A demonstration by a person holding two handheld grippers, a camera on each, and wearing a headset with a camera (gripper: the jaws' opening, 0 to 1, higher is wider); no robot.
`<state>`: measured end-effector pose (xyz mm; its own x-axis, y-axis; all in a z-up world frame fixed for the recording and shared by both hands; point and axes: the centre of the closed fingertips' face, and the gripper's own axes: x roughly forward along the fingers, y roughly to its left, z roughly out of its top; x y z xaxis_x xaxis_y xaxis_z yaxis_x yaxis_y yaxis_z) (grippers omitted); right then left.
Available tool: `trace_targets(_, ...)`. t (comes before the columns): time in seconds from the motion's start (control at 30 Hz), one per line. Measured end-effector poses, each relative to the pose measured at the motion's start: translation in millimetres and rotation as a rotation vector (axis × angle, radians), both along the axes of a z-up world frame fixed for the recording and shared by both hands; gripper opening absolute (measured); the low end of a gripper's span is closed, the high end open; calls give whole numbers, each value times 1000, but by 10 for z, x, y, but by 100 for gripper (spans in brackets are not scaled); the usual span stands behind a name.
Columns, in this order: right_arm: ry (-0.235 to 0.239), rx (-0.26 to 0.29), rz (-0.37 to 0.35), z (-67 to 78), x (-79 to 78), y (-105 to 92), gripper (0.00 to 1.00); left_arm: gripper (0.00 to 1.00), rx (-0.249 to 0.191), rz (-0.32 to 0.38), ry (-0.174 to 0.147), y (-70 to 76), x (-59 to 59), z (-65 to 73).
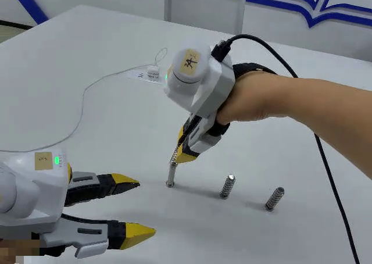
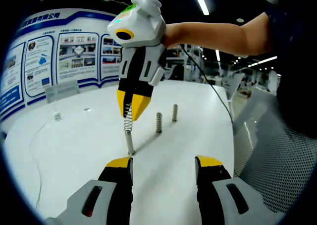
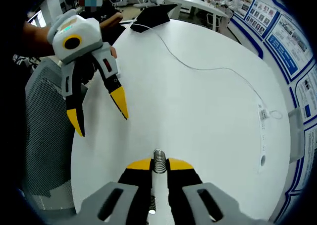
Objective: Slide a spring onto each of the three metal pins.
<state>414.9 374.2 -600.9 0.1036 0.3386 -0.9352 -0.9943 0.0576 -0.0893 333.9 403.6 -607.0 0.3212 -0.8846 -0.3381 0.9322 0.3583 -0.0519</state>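
Three metal pins stand on the white table. The left pin [image 1: 171, 175] has a spring [image 1: 174, 155] held over its top by my right gripper [image 1: 181, 152], which is shut on the spring [image 3: 159, 160]. The middle pin [image 1: 228, 186] and the right pin [image 1: 274, 198] each carry a spring. In the left gripper view the held spring [image 2: 128, 118] sits on top of the near pin [image 2: 130, 143], with the two sprung pins [image 2: 158, 122] behind it. My left gripper [image 1: 139, 208] is open with nothing between its jaws, low at the left, a hand's width from the pins.
A thin white cable [image 1: 81, 110] with a small tag [image 1: 153, 72] runs across the table behind the pins. A clear stand [image 1: 203, 8] is at the far edge. The right gripper's black cord [image 1: 325, 159] trails to the right. A mesh chair [image 3: 47, 136] stands beside the table.
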Motion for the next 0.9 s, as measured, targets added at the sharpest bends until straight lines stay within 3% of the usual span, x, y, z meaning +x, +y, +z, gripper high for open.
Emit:
trace_targets(0.63,8,-116,2,-360,2,35,12,50,5,7,8,51,-9,-31)
trace_targets(0.9,32,-128,-4,-498,-21,39,12,49,7,12,14,89,-14,-40)
